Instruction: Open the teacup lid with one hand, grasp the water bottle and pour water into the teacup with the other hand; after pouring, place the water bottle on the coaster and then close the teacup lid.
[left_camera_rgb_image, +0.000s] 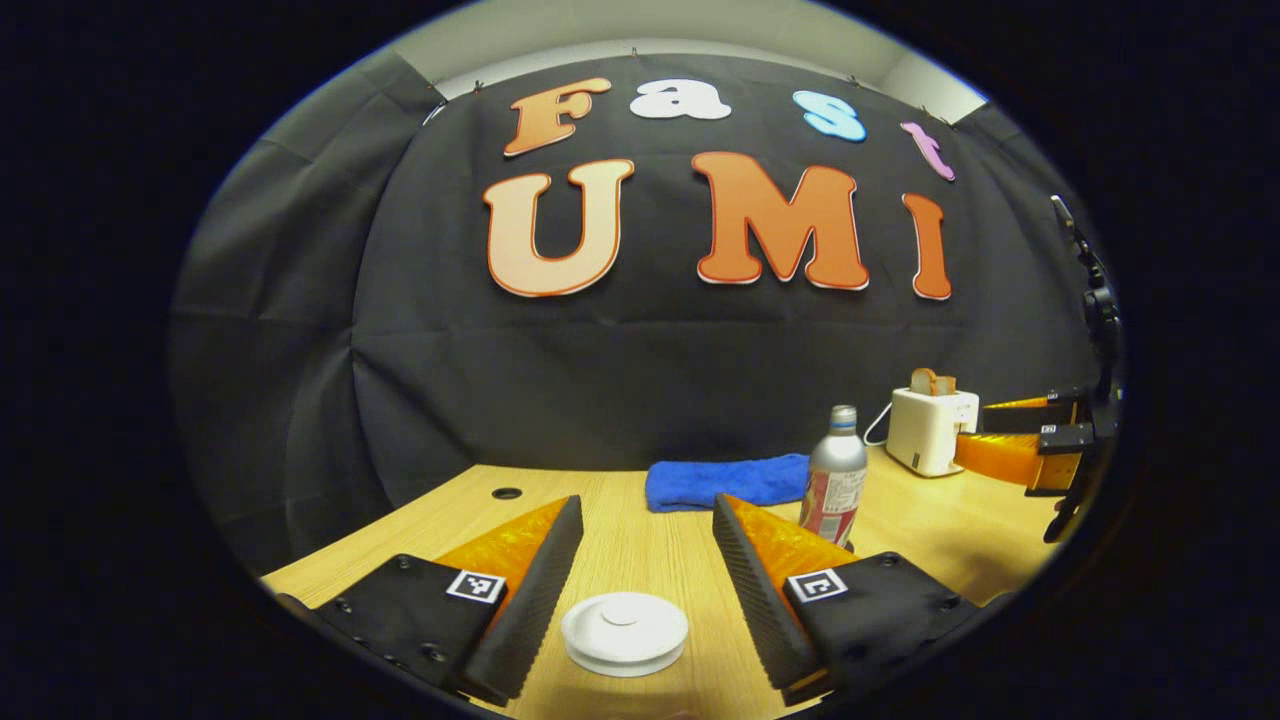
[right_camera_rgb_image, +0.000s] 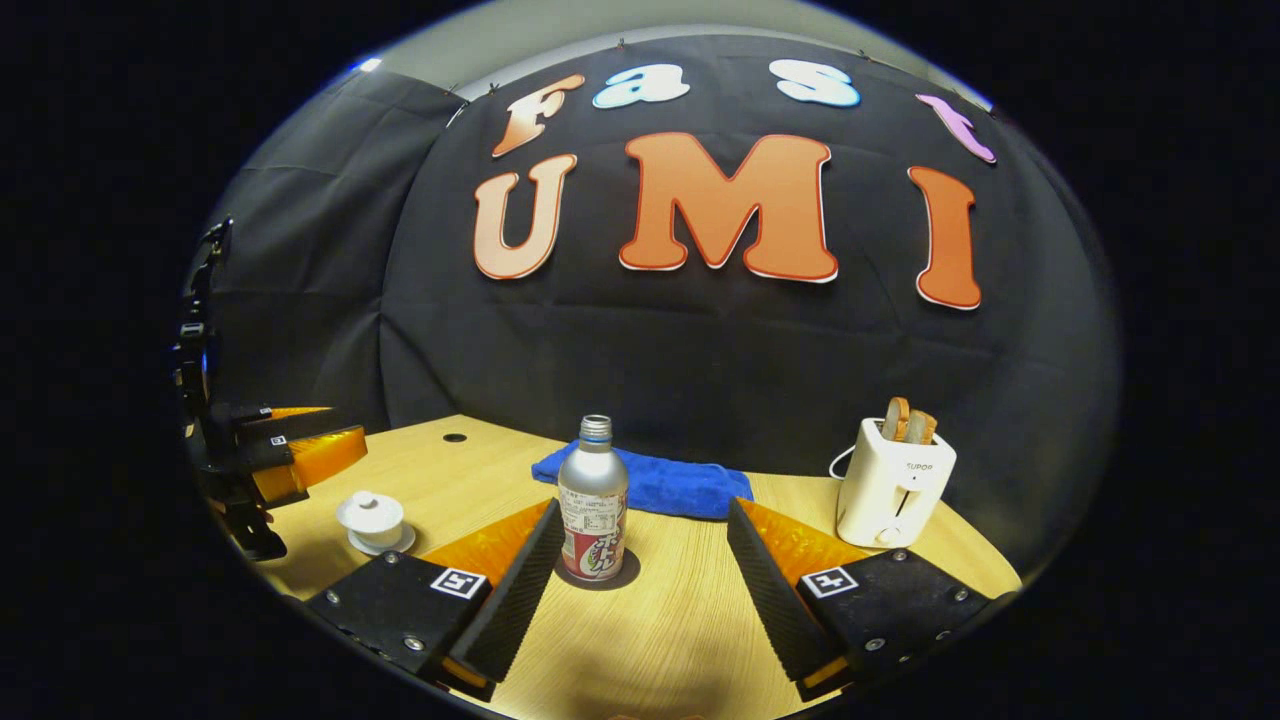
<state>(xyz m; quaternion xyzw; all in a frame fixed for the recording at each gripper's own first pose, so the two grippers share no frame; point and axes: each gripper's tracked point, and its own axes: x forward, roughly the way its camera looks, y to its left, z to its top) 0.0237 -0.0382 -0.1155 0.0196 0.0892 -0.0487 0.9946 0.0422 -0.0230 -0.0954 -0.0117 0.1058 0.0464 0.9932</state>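
Note:
The white teacup (right_camera_rgb_image: 372, 520), lid on, sits on a saucer at the table's left. Its round white lid (left_camera_rgb_image: 624, 632) lies low between my left gripper's fingers, and the left gripper (left_camera_rgb_image: 647, 505) is open around and above it without touching. A silver water bottle (right_camera_rgb_image: 592, 510) with a red label stands upright, capless, just ahead of my open right gripper (right_camera_rgb_image: 645, 505), nearer its left finger. A dark round patch (right_camera_rgb_image: 612, 580) lies under the bottle's base; coaster or shadow, I cannot tell. From the left gripper view the bottle (left_camera_rgb_image: 835, 490) stands to the right.
A folded blue towel (right_camera_rgb_image: 650, 482) lies behind the bottle near the wall. A white toaster (right_camera_rgb_image: 893, 480) with bread slices stands at the back right. The wooden table (right_camera_rgb_image: 660, 620) has a cable hole (right_camera_rgb_image: 455, 438) at the back left.

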